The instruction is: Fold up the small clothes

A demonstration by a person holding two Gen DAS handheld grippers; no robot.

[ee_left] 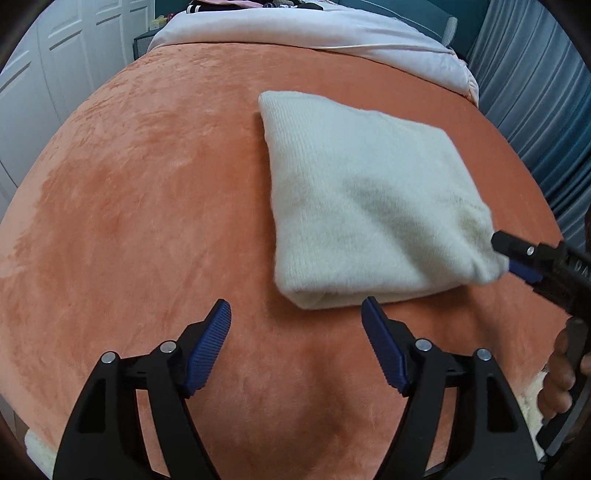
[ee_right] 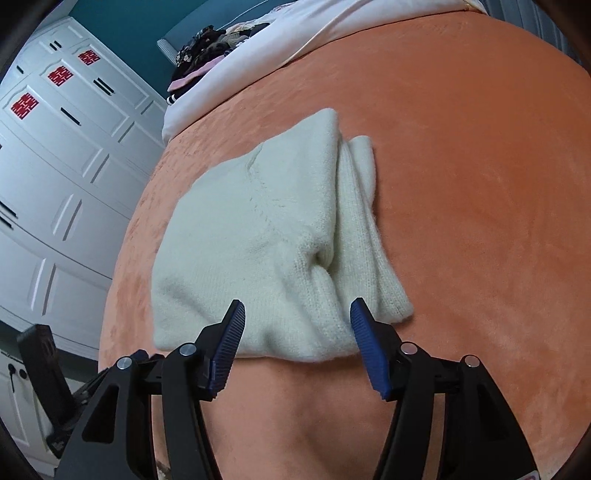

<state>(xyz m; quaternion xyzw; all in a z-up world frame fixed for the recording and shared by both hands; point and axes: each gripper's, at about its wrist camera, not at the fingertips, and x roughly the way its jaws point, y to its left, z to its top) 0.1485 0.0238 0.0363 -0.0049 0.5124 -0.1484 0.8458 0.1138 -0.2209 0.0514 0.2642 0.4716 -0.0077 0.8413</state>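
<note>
On the orange bed cover [ee_left: 147, 206], toward its middle, a cream knitted sweater [ee_left: 369, 199] lay folded into a thick rectangular bundle. In the left wrist view its long axis ran from the near edge of the bed toward the white quilt [ee_left: 303, 33] at the far end, the folded edge nearest the camera. In the right wrist view the layered open edges and ribbed hem faced right [ee_right: 365, 229].

Writing: three red paper-cut signs [ee_right: 59, 75] sat on the white wardrobe doors [ee_right: 55, 177]; I couldn't read them. Letters on the right tool's body were too small to read.

Left gripper [ee_left: 295, 314]: jaws well apart, nothing between them, tips just short of the bundle's near edge; the right-hand blue pad [ee_left: 384, 347] sat close to the sweater, contact not clear.

Right gripper [ee_right: 297, 314]: jaws apart, straddling the near edge of the sweater without clamping it. From the left view its tip [ee_left: 517, 258] met the sweater's near right corner. A hand [ee_left: 565, 369] held that tool.
</note>
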